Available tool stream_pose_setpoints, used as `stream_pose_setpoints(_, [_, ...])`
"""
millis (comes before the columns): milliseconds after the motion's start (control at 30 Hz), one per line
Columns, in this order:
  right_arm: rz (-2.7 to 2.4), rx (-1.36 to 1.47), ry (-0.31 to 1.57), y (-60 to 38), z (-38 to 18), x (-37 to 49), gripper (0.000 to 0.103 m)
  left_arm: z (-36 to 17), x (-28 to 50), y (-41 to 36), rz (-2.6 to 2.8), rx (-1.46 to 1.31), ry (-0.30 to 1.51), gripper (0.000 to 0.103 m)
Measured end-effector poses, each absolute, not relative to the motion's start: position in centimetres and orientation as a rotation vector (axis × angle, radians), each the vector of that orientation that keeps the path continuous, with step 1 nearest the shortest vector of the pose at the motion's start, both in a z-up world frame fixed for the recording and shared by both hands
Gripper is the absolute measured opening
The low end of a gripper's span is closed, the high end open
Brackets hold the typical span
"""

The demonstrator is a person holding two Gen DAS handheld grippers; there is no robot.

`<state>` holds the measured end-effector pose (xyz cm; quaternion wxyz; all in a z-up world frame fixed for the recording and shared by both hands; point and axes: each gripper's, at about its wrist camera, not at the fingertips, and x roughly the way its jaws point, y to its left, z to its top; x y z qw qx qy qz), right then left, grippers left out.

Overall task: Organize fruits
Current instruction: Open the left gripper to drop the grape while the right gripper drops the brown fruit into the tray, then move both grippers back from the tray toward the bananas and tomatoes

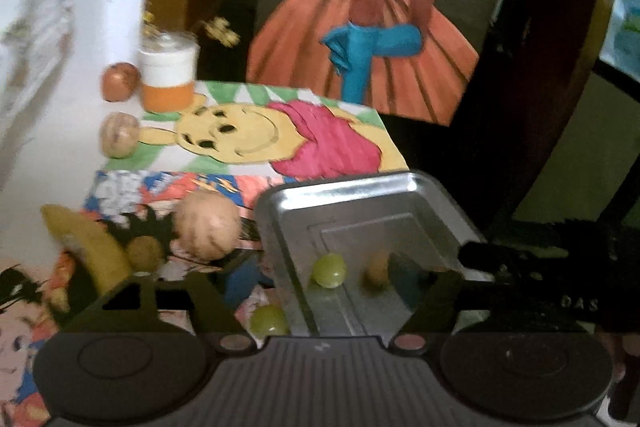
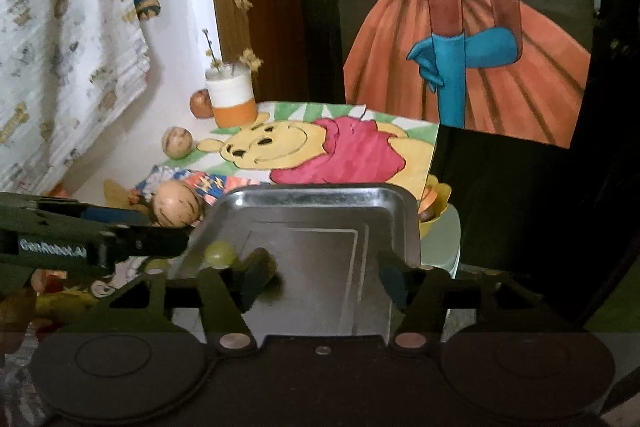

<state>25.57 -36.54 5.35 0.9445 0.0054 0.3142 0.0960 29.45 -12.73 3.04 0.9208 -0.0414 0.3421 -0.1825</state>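
Both grippers, left and right, hung spread and empty over the metal tray, where one green grape lay. Drop-off looked done; next, probably the second grape just beside the tray.

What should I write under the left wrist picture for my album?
Open left gripper above a metal tray holding a green grape.
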Motion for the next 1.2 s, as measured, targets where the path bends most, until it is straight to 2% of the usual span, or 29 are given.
stream_pose_setpoints(100, [0.198,0.023,0.621,-36.2,6.1,23.8,0.077,4.2,27.7,-11.6,-0.337,-0.105,0.663,0.093])
stream_pose_setpoints(167, [0.198,0.026,0.609,-35.9,6.6,22.8,0.087,4.8,26.5,-10.9,-0.320,-0.118,0.638,0.100])
stream_pose_setpoints(267, [0.197,0.026,0.585,-35.3,7.4,20.9,0.098,5.7,24.5,-9.8,-0.294,-0.133,0.604,0.103])
stream_pose_setpoints(367, [0.198,0.015,0.560,-34.5,8.3,19.1,0.102,6.1,22.5,-8.9,-0.276,-0.135,0.578,0.103])
stream_pose_setpoints(733, [0.184,0.022,0.555,-31.6,9.3,14.5,0.102,5.4,16.1,-6.2,-0.207,-0.054,0.544,0.103])
stream_pose_setpoints(1200, [0.249,-0.036,0.768,-25.5,5.8,11.2,0.102,2.1,12.4,0.0,-0.122,-0.031,0.650,0.103])
